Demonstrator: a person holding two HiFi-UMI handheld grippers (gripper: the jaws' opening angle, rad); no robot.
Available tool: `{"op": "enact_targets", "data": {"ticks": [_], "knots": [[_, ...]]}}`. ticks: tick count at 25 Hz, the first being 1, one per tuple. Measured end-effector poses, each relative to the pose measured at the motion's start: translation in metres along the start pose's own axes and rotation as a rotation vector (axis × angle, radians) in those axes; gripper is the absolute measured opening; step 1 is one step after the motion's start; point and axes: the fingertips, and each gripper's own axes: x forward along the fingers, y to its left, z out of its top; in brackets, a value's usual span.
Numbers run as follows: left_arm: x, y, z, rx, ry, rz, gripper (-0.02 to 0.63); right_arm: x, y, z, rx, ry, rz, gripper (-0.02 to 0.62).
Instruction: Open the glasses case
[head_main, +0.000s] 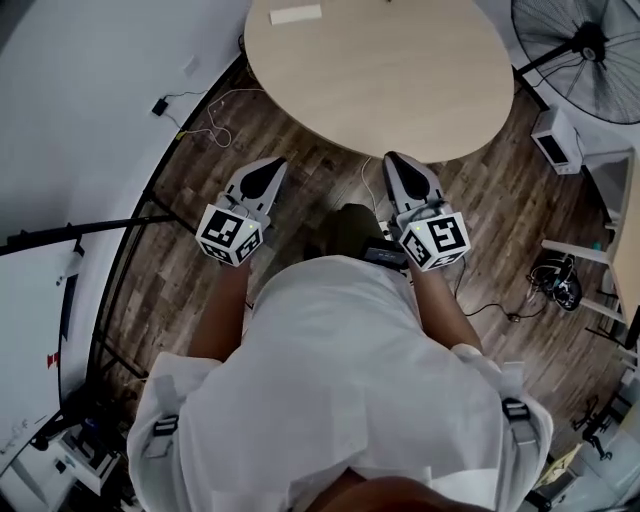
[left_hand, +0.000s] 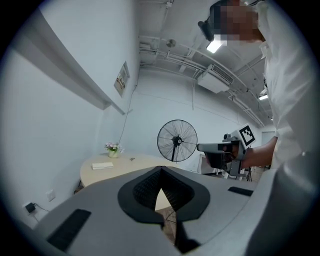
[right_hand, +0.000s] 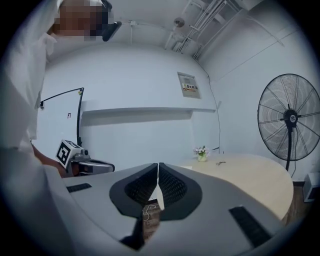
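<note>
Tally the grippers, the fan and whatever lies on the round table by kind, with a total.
Grippers: 2, the left gripper and the right gripper, both shut on nothing
Floor fan: 1
Flat white case: 1
Flower pot: 1
Small dark item, too small to identify: 1
Total: 6

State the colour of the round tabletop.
Pale beige; the tabletop shows best in the head view.
</note>
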Motion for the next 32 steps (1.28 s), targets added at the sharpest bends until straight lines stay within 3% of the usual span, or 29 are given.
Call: {"op": "enact_targets", "data": {"ticks": [4, 10, 19, 28, 32], "knots": [[0.023, 0.015, 0.012, 0.037, -0.009, 0.009, 0.012, 0.028, -0.022, 0.002, 0.006, -0.007, 0.020, 0.028], [0.072, 0.060, 0.027, -0.039, -0.016, 0.105, 0.012, 0.087, -0.063, 0.018, 0.011, -0.014, 0.105, 0.028], [0.147, 0.114, 0.073, -0.044, -0.037, 0.234, 0.012, 0.161, -0.140, 0.053, -0.004, -0.009, 0.205, 0.028], [0.177, 0.164, 0.082, -0.046, -0.021, 0.422, 0.012, 0.224, -0.181, 0.049, -0.010, -0.004, 0.215, 0.028], [0.184, 0.191, 0.077, -0.052, -0.014, 0.450, 0.012, 0.245, -0.187, 0.044, -0.003, 0.001, 0.188, 0.028]]}}
